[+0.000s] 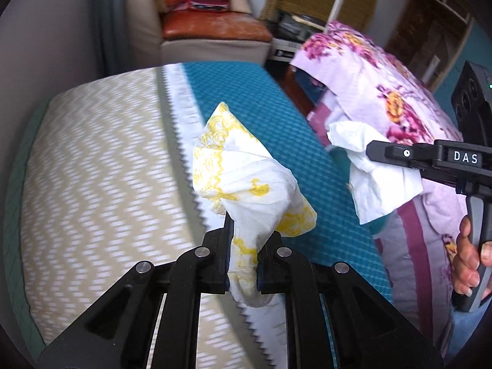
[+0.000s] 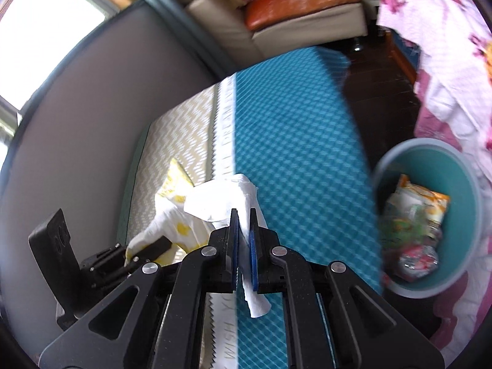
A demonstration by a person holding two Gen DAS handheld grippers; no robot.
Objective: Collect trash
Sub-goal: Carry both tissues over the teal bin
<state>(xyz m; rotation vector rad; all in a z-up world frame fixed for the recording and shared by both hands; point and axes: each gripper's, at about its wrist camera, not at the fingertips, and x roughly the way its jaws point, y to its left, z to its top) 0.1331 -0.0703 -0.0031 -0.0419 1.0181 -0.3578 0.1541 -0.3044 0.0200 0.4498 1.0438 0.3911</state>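
Your left tool (image 1: 243,255) is clenched on a yellow-printed napkin (image 1: 246,172); your right tool (image 2: 244,243) grips a white tissue (image 2: 227,196). Both are held above the bed (image 2: 292,129). The bin (image 2: 461,166), already holding wrappers, sits on the floor off to the right of both, nearer your right hand. Beyond are a floral blanket (image 1: 384,92) and a sofa (image 2: 307,21).

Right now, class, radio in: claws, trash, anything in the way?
Left claw shut on yellow-patterned white napkin. Right claw shut on plain white tissue. Teal round bin lower right, wrappers inside. Path unobstructed.
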